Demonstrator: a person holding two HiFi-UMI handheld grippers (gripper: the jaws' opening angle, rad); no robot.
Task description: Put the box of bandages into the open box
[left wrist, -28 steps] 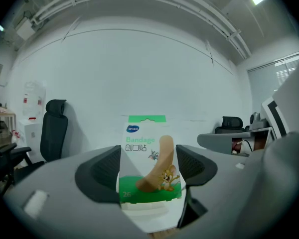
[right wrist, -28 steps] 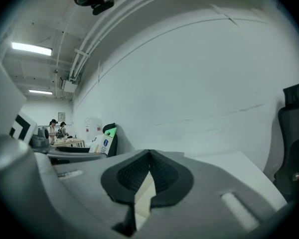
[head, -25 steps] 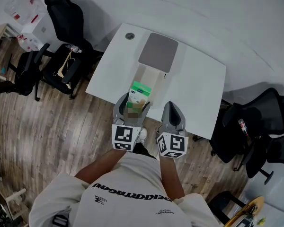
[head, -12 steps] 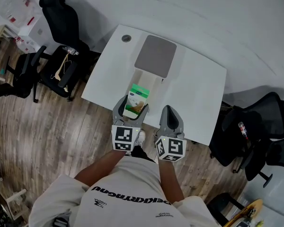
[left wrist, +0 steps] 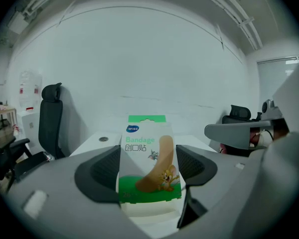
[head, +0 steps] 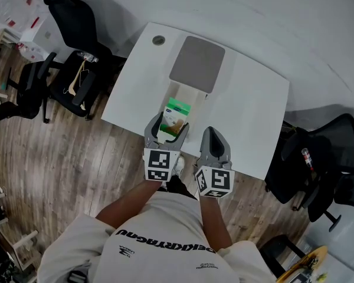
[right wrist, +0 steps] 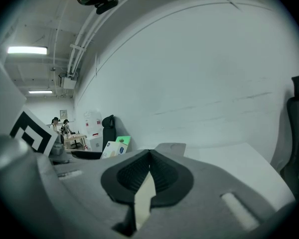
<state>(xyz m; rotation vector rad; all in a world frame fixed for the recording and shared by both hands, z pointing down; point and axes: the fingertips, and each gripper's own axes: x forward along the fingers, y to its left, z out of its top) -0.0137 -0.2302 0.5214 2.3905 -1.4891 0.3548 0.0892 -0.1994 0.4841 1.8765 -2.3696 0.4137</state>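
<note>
The box of bandages (head: 176, 114), green and white with a cartoon mouse on its front (left wrist: 149, 161), stands upright between the pads of my left gripper (head: 167, 128) (left wrist: 147, 172), which is shut on its two sides. It hangs over the near end of the open box (head: 191, 91), a cream carton whose grey lid (head: 197, 64) is folded back. A cream edge (left wrist: 150, 211) shows just below the bandage box. My right gripper (head: 214, 148) (right wrist: 148, 176) is beside it at the table's near edge, jaws shut with nothing in them. From the right gripper view the bandage box (right wrist: 115, 147) shows at the left.
The white table (head: 248, 111) carries a round cable grommet (head: 159, 40) at its far left corner. Black office chairs stand at the left (head: 76, 46) and at the right (head: 318, 158). Wood floor lies left of the table. A white wall runs behind.
My left gripper has carried the bandage box forward and down, from in front of the open box to over its near end. The right gripper has moved forward alongside, still shut.
</note>
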